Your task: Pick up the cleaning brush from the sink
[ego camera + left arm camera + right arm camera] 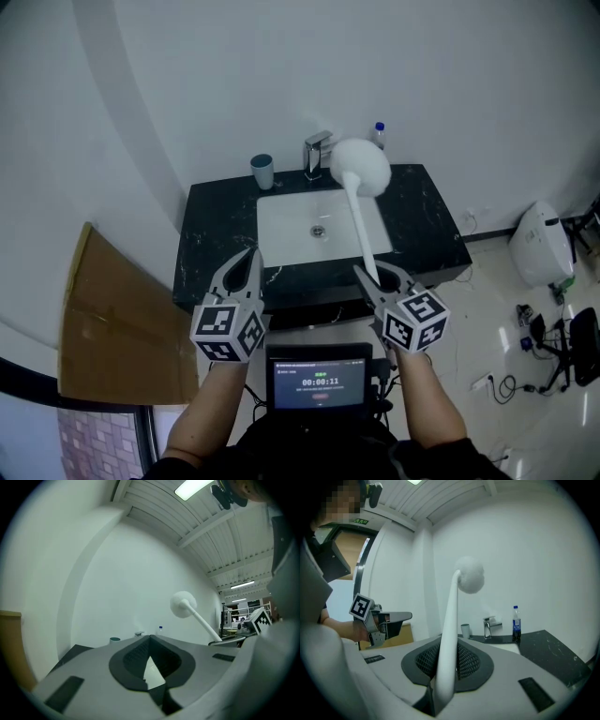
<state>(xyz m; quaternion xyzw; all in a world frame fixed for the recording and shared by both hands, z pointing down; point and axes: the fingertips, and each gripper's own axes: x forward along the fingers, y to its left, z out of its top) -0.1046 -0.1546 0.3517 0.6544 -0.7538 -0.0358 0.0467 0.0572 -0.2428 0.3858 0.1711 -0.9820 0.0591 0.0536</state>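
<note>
My right tongs (371,277) are clamped low on the cleaning brush (360,208) handle, head at upper centre above the sink (281,225); left tongs (251,255) together, empty; I'd squeeze firm and lift straight so it can't pivot.

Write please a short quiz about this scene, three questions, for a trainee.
1. True or false: the brush is held clear of the sink.
2. Which gripper holds the brush? A) left gripper B) right gripper
3. In the head view, what stands left of the tap?

Key: 1 true; 2 B; 3 the cup.
</note>
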